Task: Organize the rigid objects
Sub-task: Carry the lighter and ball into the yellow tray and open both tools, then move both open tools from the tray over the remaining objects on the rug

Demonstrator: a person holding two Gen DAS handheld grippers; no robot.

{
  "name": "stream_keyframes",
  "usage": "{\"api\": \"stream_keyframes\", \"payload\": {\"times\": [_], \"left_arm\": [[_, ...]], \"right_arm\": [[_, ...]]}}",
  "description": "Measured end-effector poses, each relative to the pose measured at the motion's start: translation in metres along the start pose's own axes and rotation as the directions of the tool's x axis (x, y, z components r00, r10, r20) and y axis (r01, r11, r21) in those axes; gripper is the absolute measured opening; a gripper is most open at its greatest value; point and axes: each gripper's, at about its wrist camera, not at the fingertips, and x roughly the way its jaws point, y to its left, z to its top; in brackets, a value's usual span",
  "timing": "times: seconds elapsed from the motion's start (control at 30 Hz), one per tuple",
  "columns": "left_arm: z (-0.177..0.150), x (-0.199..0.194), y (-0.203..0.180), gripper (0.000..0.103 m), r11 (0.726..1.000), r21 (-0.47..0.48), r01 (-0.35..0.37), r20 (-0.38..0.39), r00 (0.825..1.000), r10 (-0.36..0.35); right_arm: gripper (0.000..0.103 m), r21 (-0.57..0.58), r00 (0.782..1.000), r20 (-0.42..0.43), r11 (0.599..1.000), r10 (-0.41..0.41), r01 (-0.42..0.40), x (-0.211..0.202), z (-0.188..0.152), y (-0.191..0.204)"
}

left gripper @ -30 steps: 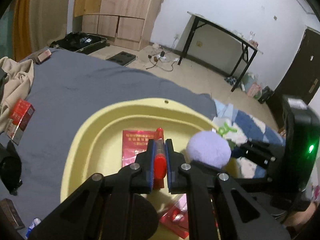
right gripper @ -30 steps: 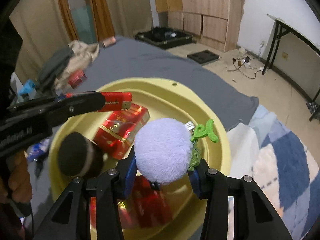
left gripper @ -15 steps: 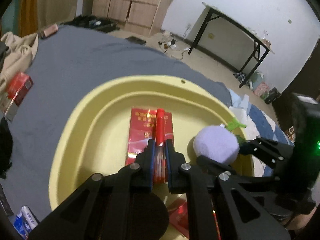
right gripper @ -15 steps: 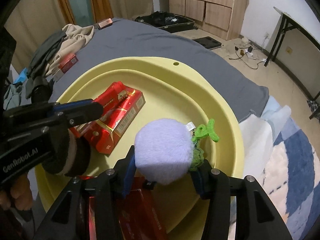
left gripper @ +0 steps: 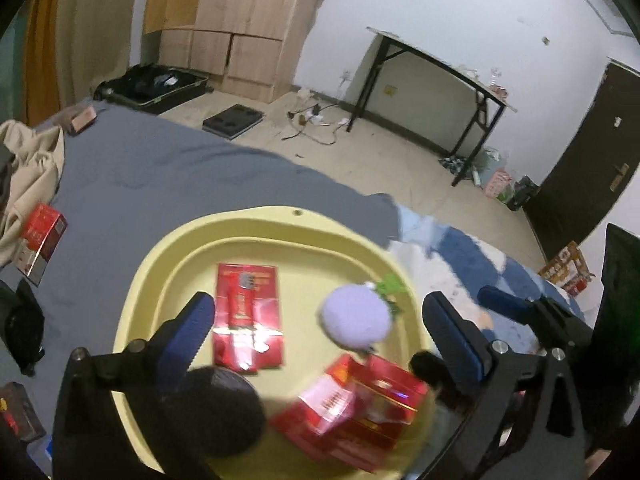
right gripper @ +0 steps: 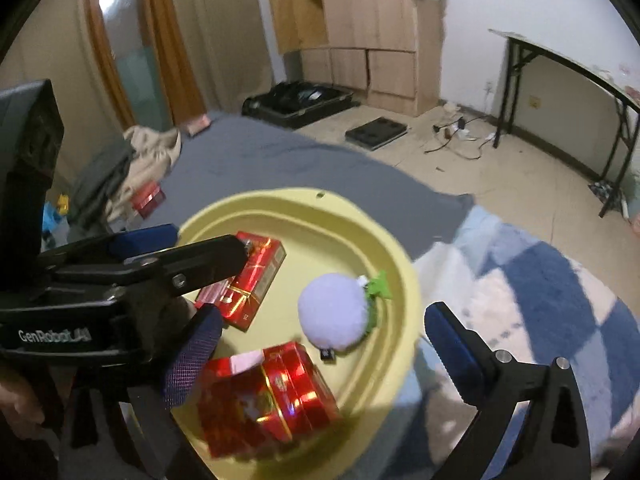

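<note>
A yellow basin (left gripper: 280, 222) (right gripper: 400, 264) lies on the grey bed. In it lie a flat red box (left gripper: 264, 344) with a slim red lighter (left gripper: 242, 304) on top, a second red box (left gripper: 360, 404) (right gripper: 264, 396) at the near side, and a lilac plush ball (left gripper: 356, 320) (right gripper: 334, 316) with a green tag. The flat red box also shows in the right wrist view (right gripper: 250, 280). My left gripper (left gripper: 320, 336) is open and empty above the basin. My right gripper (right gripper: 320, 352) is open and empty above the plush ball.
A red box (left gripper: 40, 240) and beige clothes (left gripper: 28, 160) lie on the bed at the left. A dark object (left gripper: 22, 324) lies at the left edge. A blue-and-white blanket (right gripper: 540, 300) covers the right. Beyond are a wardrobe (left gripper: 240, 28), a black suitcase (left gripper: 152, 86) and a black-legged table (left gripper: 440, 76).
Both grippers opened and rose. The left let go of the red lighter, which now lies on the flat red box. The right let go of the plush ball, now in the basin.
</note>
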Motion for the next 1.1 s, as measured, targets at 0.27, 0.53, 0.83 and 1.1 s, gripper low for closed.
{"api": "stream_keyframes", "payload": {"times": [0.27, 0.53, 0.83, 1.1], "left_arm": [[-0.021, -0.042, -0.087, 0.103, 0.993, 0.103, 0.066, -0.030, 0.998, -0.063], [-0.047, -0.077, -0.152, 0.103, 0.986, 0.117, 0.122, 0.011, 0.992, -0.124], [-0.103, -0.033, -0.200, 0.103, 0.966, 0.222, 0.130, -0.109, 0.988, -0.108], [-0.122, -0.019, -0.234, 0.103, 0.948, 0.286, 0.140, -0.134, 0.985, -0.105]], "right_arm": [[0.103, 0.100, 0.990, 0.053, 0.987, -0.134, 0.128, -0.110, -0.038, -0.048], [0.103, 0.186, 0.971, 0.065, 0.959, -0.231, 0.215, -0.228, -0.121, -0.116], [0.103, 0.294, 0.934, 0.052, 0.899, -0.354, 0.324, -0.307, -0.236, -0.181], [0.103, 0.317, 0.947, 0.067, 0.907, -0.313, 0.277, -0.288, -0.237, -0.193]]}}
